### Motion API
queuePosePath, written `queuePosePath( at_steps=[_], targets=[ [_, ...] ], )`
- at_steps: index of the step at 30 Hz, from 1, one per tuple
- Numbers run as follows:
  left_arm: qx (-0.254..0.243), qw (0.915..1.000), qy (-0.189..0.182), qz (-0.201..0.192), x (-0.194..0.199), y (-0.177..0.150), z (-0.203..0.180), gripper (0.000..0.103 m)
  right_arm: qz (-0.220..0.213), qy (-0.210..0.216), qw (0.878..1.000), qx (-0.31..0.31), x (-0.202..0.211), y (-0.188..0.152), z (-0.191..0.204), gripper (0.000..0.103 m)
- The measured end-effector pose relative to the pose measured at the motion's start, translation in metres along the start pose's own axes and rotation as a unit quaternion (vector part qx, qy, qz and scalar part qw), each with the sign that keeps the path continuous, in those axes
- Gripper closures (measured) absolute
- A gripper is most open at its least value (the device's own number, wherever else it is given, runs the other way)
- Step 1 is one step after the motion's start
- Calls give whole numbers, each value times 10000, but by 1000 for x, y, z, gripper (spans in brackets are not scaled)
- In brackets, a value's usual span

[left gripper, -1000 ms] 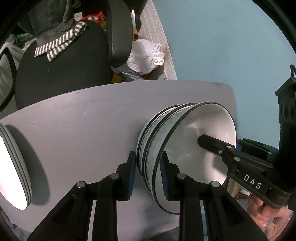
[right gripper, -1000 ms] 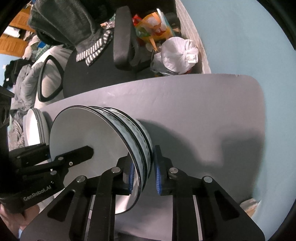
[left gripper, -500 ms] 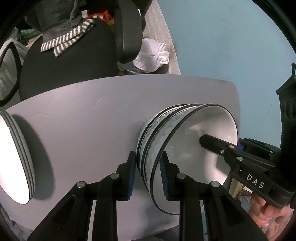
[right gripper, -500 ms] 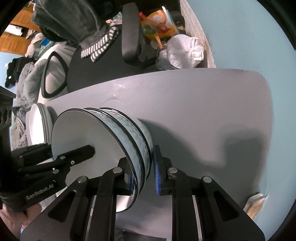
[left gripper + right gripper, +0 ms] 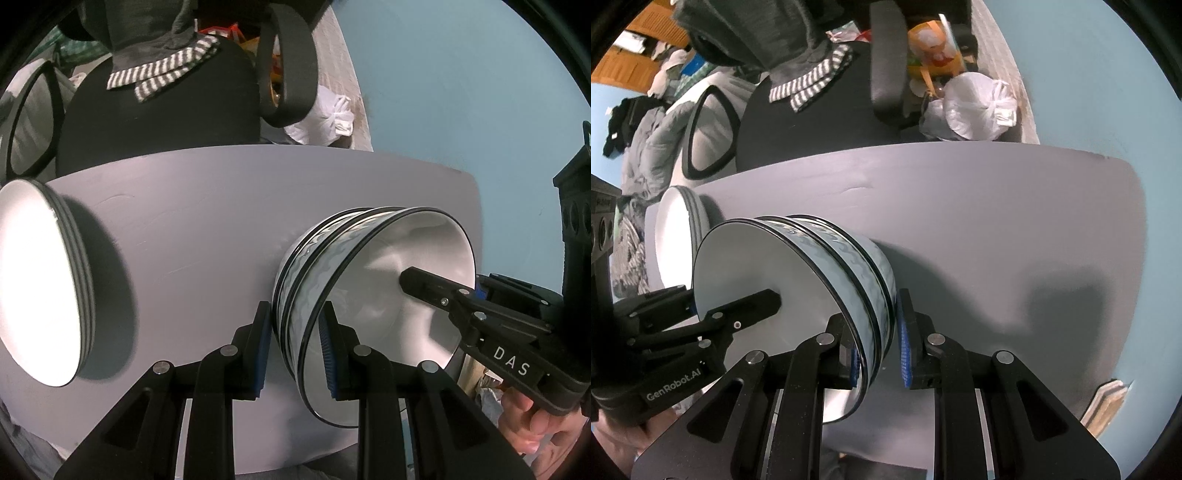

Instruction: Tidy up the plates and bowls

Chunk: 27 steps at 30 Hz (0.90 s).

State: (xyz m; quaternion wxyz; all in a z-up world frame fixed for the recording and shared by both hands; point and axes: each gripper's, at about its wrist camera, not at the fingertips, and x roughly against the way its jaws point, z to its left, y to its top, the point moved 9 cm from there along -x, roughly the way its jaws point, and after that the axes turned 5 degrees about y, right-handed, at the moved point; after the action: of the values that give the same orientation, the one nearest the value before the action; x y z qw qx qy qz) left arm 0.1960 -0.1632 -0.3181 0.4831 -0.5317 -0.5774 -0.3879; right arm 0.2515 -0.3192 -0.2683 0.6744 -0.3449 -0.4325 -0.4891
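Bowl stack [image 5: 332, 295] upright, mouths up; left fingers [image 5: 258, 343] and right fingers [image 5: 905, 339] clamp opposite rims.

left gripper [image 5: 295, 347], right gripper [image 5: 879, 350], fingers pinched narrow, pointing steeply down

Black chair [image 5: 155, 122] (striped cloth [image 5: 162, 72] draped), white bag [image 5: 975, 107]

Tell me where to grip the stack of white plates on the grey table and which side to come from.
Take the stack of white plates by its rim, one finger over the top plate's edge and one under the bottom plate, coming from the side facing the nested wave-patterned bowls. The flat, shallow plates offer no other hold, and that side looks unobstructed.
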Motion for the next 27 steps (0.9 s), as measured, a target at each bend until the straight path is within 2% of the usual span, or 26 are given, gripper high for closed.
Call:
queuePosePath(
  at_steps=[15,27],
  targets=[
    [405,9987,-97,-306,41,-17,52,79,-50,-14,9993,383,-3,1,68,86],
    [740,9956,-132,-561,91,2,100,79,-114,-81,9969,770,-3,12,130,86]
  ],
)
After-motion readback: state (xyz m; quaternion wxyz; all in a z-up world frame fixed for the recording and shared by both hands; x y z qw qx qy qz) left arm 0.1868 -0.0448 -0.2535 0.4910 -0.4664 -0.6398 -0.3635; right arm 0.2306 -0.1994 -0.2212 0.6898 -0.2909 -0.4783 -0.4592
